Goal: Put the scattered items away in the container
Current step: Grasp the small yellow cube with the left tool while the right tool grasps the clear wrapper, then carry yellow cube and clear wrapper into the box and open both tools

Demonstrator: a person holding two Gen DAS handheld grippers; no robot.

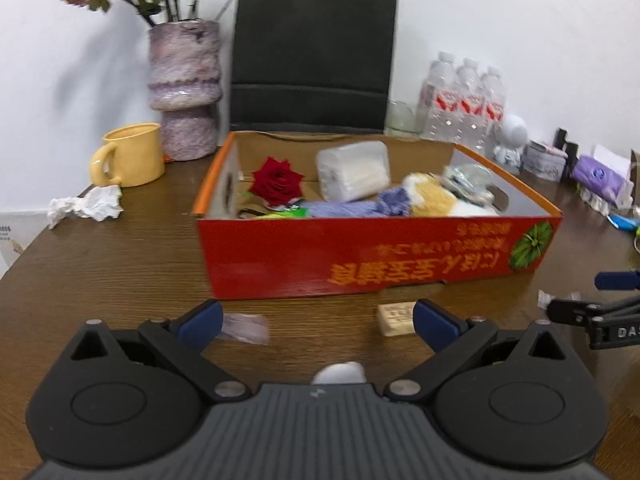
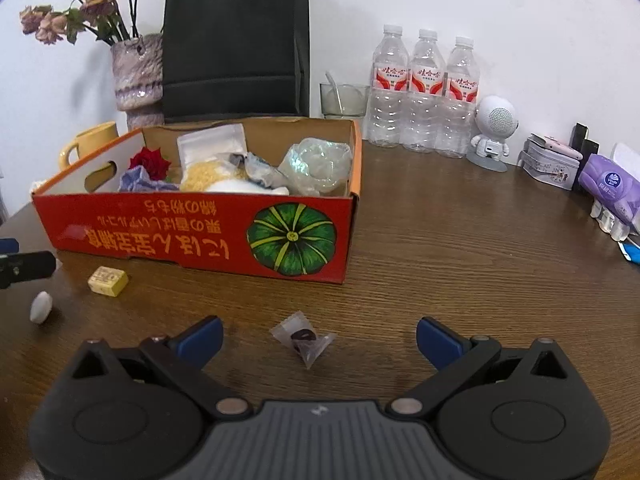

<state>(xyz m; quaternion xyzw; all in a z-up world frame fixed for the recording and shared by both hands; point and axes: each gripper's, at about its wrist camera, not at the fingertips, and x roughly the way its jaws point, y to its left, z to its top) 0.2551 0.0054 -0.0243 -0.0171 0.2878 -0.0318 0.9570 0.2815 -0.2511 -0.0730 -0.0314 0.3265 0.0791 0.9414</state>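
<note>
Bottles: three; claws: two, both agape.

Back edge of the wood surface: black paper bag against the wall; purple vase with dried roses to its left; yellow mug toward the back-left corner; glass with a spoon, three water bottles, white robot speaker along to the right; tin and purple tissue pack at the right edge.
</note>
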